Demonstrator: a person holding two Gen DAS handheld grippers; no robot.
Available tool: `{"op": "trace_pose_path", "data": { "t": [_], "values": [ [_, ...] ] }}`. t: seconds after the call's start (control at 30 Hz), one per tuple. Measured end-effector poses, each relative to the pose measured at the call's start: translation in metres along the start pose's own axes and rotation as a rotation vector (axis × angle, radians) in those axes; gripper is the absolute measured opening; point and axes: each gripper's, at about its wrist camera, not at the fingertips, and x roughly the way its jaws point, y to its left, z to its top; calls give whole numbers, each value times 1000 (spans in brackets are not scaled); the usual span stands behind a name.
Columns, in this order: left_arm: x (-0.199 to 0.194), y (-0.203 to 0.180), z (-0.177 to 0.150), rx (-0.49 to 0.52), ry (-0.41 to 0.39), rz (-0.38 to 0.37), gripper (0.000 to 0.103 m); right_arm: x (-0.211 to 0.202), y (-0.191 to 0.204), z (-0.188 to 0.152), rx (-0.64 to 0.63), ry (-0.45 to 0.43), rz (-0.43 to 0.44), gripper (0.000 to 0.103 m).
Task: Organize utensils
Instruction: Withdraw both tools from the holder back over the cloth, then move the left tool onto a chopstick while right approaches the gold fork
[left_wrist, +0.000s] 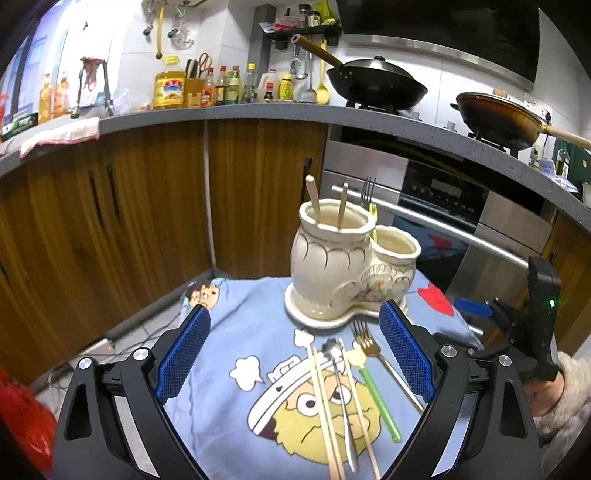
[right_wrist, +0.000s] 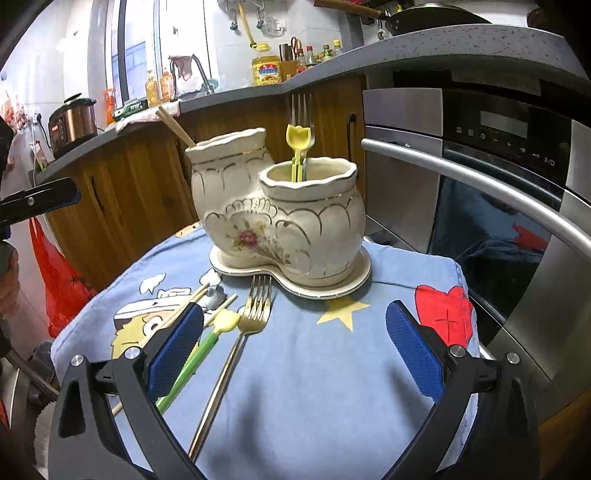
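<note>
A cream ceramic double-pot holder (left_wrist: 340, 266) (right_wrist: 284, 218) stands on a blue cartoon cloth (left_wrist: 243, 332) (right_wrist: 332, 369). Its taller pot holds two chopsticks (left_wrist: 314, 201); the lower pot holds a steel fork (right_wrist: 303, 114) and a yellow-green utensil (right_wrist: 298, 147). On the cloth lie two chopsticks (left_wrist: 325, 406), a metal spoon (left_wrist: 343, 398), a green-handled utensil (left_wrist: 376, 398) (right_wrist: 192, 365) and a gold fork (left_wrist: 373, 350) (right_wrist: 236, 354). My left gripper (left_wrist: 295, 354) is open above these. My right gripper (right_wrist: 295, 350) is open and empty, the gold fork just right of its left finger.
Wooden cabinets (left_wrist: 110, 221) and a grey counter (left_wrist: 258, 112) with bottles and woks stand behind. A steel oven with a bar handle (right_wrist: 480, 177) is close on the right. A red bag (right_wrist: 59, 280) hangs on the left. The right gripper's body (left_wrist: 532, 317) shows beside the cloth.
</note>
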Motion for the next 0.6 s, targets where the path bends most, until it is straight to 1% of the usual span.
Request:
{"op": "trace_pose_path", "data": {
  "t": [0.17,0.27,0.33,0.47,0.5,0.6],
  "values": [
    [-3,8,-17,-17,3,-24,92,-5,-4,-7,3,36,-30,97],
    [-1,11,-25,-20,14,-24,92,-7,-6,-11,-2,58,-54,97],
    [1,11,-30,-10,31,-14,92,-8,-7,-15,1,84,-65,97],
    [6,12,-41,10,83,49,92,-11,-9,-17,12,123,-74,97],
    [7,11,-44,14,92,53,92,-11,-9,-17,14,136,-78,97],
    [13,11,-53,6,123,28,92,-12,-4,-16,16,163,-82,97]
  ]
}}
